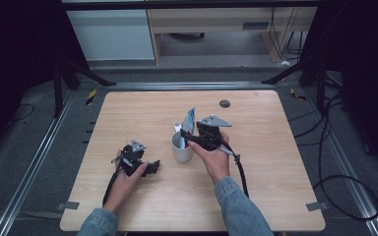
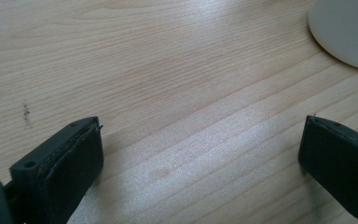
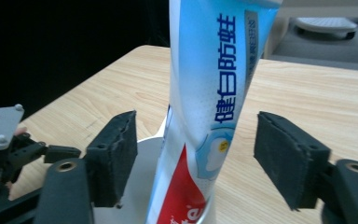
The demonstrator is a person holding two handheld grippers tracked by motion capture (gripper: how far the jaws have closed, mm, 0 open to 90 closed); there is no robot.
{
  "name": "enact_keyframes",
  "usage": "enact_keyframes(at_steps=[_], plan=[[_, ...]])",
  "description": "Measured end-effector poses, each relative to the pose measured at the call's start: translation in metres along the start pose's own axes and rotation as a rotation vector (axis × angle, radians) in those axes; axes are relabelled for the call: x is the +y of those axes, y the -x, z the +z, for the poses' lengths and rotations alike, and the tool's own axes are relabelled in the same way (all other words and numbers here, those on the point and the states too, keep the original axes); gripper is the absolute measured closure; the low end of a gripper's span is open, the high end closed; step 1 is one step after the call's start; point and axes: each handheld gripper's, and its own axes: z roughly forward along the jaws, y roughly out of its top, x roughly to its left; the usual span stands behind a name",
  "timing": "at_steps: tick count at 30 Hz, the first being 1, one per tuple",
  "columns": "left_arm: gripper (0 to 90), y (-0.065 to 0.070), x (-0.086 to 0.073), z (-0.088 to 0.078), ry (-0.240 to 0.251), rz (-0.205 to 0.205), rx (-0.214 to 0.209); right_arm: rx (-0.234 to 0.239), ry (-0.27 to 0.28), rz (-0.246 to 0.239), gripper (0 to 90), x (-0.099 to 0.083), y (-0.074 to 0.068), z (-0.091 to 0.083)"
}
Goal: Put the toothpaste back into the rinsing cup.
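The toothpaste tube [image 3: 205,107] already stands in the white cup [image 1: 182,147], the right gripper [image 3: 196,158] spread clear around it, left gripper [image 1: 150,168] wide open beside the cup, only withdrawal left

Toothpaste tube [image 3: 209,102]: top and bottom cut by the right gripper view's edges, lower end hidden inside the white cup [image 1: 181,147]. Cup in the left gripper view is a corner sliver, cut off. From above, the right tongs [image 1: 188,137] tips are too small to tell. Small white thing behind the cup: unidentifiable.
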Motion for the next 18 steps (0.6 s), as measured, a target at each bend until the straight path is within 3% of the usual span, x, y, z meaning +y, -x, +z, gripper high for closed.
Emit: enact_keyframes(at_steps=[11, 18], plan=[[0.0, 0.0, 0.0, 0.0, 0.0, 0.0, 0.0, -0.06, -0.025, -0.061, 16.6, 0.005, -0.002, -0.009], [0.0, 0.0, 0.0, 0.0, 0.0, 0.0, 0.0, -0.093, -0.035, -0.104, 10.5, 0.01, 0.001, -0.024]])
